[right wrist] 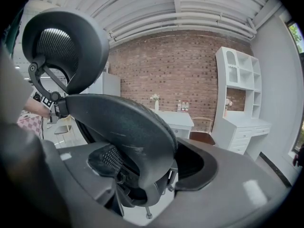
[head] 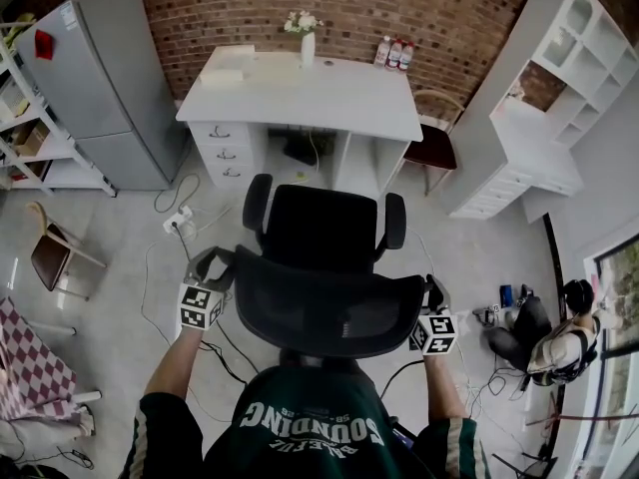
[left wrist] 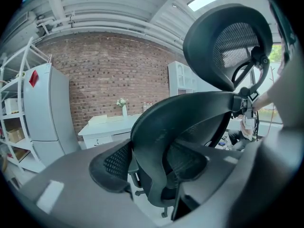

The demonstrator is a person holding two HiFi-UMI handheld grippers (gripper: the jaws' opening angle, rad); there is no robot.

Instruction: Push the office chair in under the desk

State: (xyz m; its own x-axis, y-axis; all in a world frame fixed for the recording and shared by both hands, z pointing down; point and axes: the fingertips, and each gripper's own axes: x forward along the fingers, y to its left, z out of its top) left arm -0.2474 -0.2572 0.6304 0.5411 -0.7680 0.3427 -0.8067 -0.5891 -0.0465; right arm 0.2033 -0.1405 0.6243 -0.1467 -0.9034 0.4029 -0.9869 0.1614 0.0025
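One office chair (head: 318, 230), one desk (head: 351, 96) at top centre, two grippers, that's my count. The chair sits mid-frame in the head view, just below the desk and apart from it, seat towards the kneehole. My left gripper (head: 220, 269) is clamped on the left edge of the backrest (head: 329, 312), my right gripper (head: 433, 295) on its right edge — rim between each pair of jaws.

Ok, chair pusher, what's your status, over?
Left tool, right tool: both clamped on chair back. Chair short of desk, facing its opening. Power strip on floor at left.
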